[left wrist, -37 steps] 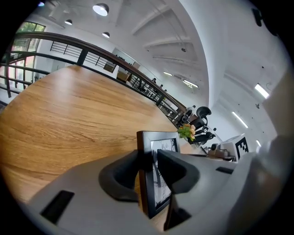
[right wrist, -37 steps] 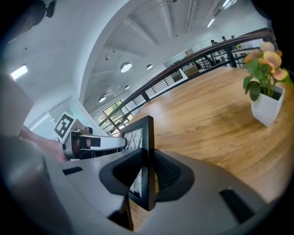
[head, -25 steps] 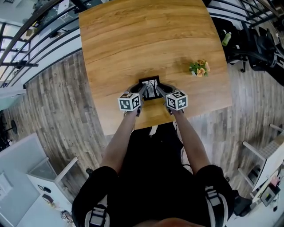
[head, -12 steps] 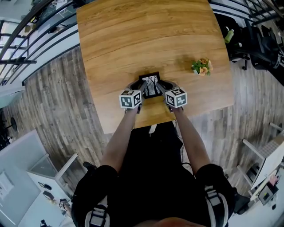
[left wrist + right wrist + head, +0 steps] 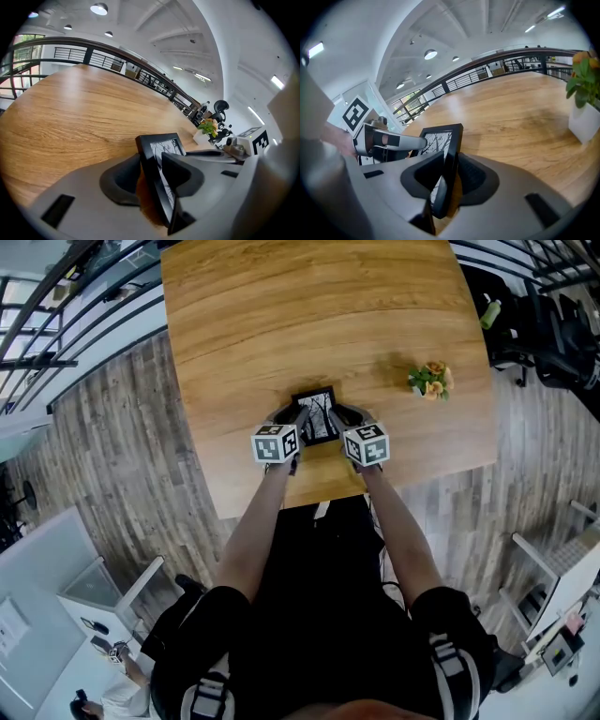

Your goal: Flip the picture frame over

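Slipping risk: left gripper (image 5: 151, 177) jaws have just been opening, loose around picture frame (image 5: 317, 416) — right gripper (image 5: 448, 174) alone pinches its edge — frame may pivot and drop.

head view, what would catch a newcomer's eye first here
The black picture frame is tipped up near the wooden table's close edge, caught between both grippers. The right gripper is clamped on one side edge, while the left gripper's jaws, just opening, straddle the other. A small potted plant sits off to the right.

Black picture frame (image 5: 318, 414) (black-and-white branch print) on honey-brown woodgrain table (image 5: 281, 315).
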Demonstrator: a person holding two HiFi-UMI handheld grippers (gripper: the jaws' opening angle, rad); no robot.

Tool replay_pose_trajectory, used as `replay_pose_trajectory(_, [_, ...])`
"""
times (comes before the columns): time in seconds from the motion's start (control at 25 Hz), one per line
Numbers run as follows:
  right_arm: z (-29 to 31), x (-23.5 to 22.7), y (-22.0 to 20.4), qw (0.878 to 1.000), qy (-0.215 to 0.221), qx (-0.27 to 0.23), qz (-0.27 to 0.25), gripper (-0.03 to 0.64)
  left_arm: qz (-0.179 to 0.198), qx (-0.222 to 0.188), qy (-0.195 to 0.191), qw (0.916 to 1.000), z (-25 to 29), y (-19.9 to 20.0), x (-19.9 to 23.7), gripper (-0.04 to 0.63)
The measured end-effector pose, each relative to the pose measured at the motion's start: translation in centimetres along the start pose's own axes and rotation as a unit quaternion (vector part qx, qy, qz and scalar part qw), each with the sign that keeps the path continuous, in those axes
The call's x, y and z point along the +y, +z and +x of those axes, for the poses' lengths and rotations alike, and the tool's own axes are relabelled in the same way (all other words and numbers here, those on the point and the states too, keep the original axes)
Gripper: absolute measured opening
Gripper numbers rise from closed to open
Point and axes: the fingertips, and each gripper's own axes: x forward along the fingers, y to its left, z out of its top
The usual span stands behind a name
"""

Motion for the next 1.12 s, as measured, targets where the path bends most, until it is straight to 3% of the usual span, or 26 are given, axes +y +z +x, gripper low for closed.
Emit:
replay_pose_trajectory(0.56, [0.9, -0.2, 0.0, 1.0, -0.018, 0.009, -0.019, 0.104, 0.013, 0.006, 0.046, 0.9988, 0.6, -0.2, 1.0, 0.16])
replay_pose_trajectory(0.96, [0.9, -0.4, -0.2, 0.999, -0.031, 0.013, -0.041, 0.108, 0.03, 0.008, 0.058, 0.9978, 0.9, -0.4, 1.0, 0.164])
replay_pose_trajectory(1.12, [1.0, -0.2, -0.4, 0.998, -0.031, 0.018, -0.054, 0.169, 0.034, 0.003, 0.055, 0.9979, 0.7, -0.3, 1.1, 0.164])
